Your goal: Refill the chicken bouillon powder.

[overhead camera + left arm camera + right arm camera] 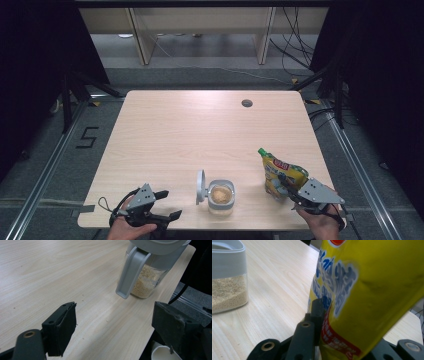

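My right tool (289, 189) is pinching the lower body of the yellow plastic refill pouch with the green screw cap (280, 175); in the right gripper view one black jaw lies flat against the printed film of the pouch (367, 290), and the bag fills the gap between the jaws. I hold it low, I judge, so the spout stays uppermost and nothing can run out while the bag leans, its cap tilted towards the clear square plastic jar with the grey rim (221, 196). The pouch stands just to the right of that jar, near the front edge of the pale wooden bench (200, 130), its base seemingly resting on the wood.

My left tool (167, 204) is spread wide with nothing between its jaws, and it waits to the left of the jar, near the same front edge. From there the left gripper view looks along the bench (62, 272) at the jar (147, 282), a short reach away should it need steadying.

The jar holds pale beige granules, and its grey hinged lid (200, 187) stands open on its left side, leaving the mouth free on the pouch's side, presumably for filling.
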`<state>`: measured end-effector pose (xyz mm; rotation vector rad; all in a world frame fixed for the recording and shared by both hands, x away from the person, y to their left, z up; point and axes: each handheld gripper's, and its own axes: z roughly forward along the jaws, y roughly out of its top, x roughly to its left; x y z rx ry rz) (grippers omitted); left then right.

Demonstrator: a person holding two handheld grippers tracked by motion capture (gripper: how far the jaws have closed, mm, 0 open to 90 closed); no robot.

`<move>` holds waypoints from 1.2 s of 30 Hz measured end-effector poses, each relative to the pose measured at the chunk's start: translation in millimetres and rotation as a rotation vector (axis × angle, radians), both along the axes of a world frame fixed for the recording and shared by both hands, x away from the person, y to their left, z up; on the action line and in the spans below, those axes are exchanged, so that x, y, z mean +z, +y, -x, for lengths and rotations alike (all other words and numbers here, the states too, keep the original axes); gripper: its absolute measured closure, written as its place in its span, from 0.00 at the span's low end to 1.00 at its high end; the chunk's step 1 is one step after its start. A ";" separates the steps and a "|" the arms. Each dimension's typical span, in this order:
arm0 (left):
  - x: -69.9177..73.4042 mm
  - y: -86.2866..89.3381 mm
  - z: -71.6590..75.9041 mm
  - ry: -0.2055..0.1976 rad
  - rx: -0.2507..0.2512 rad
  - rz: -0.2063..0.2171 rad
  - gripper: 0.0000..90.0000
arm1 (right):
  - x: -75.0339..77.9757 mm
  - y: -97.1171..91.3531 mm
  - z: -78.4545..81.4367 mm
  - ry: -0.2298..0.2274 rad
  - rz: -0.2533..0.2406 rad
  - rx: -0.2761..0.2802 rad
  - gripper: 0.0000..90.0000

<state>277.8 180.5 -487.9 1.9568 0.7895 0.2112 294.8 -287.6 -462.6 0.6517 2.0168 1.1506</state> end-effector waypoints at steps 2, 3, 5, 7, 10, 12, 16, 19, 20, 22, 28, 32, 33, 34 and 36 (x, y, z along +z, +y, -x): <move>0.9 1.7 -0.6 0.002 -0.013 -0.020 0.21 | -0.6 -1.0 0.1 0.002 -0.010 -0.011 0.86; 0.3 1.0 -0.2 -0.005 -0.002 -0.010 0.21 | -0.8 -1.7 0.2 0.003 -0.010 -0.014 0.85; 0.4 1.4 -0.4 0.000 -0.006 -0.012 0.21 | -1.4 -3.0 1.4 0.010 -0.015 -0.022 0.85; 0.2 1.1 -0.4 -0.002 -0.006 -0.013 0.21 | -1.9 -5.1 2.4 0.015 -0.020 -0.026 0.85; -0.1 -0.1 0.0 0.000 0.000 0.000 0.21 | -2.6 -6.9 4.0 0.015 -0.026 -0.032 0.84; 0.0 -0.1 0.2 0.000 0.001 0.001 0.21 | -3.0 -7.3 4.5 0.010 -0.033 -0.039 0.84; 0.4 1.2 -0.1 -0.005 -0.001 -0.013 0.21 | -2.7 -9.0 6.7 0.021 -0.025 -0.042 0.83; 0.3 1.2 -0.4 -0.003 -0.006 -0.009 0.21 | -3.3 -9.3 7.3 0.018 -0.039 -0.050 0.82; 0.1 0.9 -0.4 -0.006 -0.006 -0.006 0.21 | -3.6 -9.5 7.8 0.023 -0.045 -0.054 0.81; 0.3 1.1 -0.3 -0.004 -0.006 -0.009 0.21 | -3.9 -10.4 8.1 0.022 -0.050 -0.060 0.81; 0.3 0.9 -0.3 -0.004 -0.006 -0.010 0.21 | -4.0 -11.7 9.9 0.028 -0.040 -0.059 0.78; 0.1 0.9 -0.2 -0.006 -0.005 -0.006 0.21 | -4.2 -12.5 10.3 0.021 -0.040 -0.070 0.74; 0.3 1.1 -0.2 -0.004 -0.007 -0.010 0.21 | -3.8 -13.0 10.8 0.031 -0.046 -0.073 0.73; 0.2 1.0 -0.3 -0.004 -0.006 -0.010 0.21 | -3.7 -13.3 11.3 0.036 -0.047 -0.072 0.72; 0.3 1.1 -0.3 -0.003 -0.007 -0.012 0.21 | -2.9 -13.1 12.4 0.018 -0.043 -0.087 0.67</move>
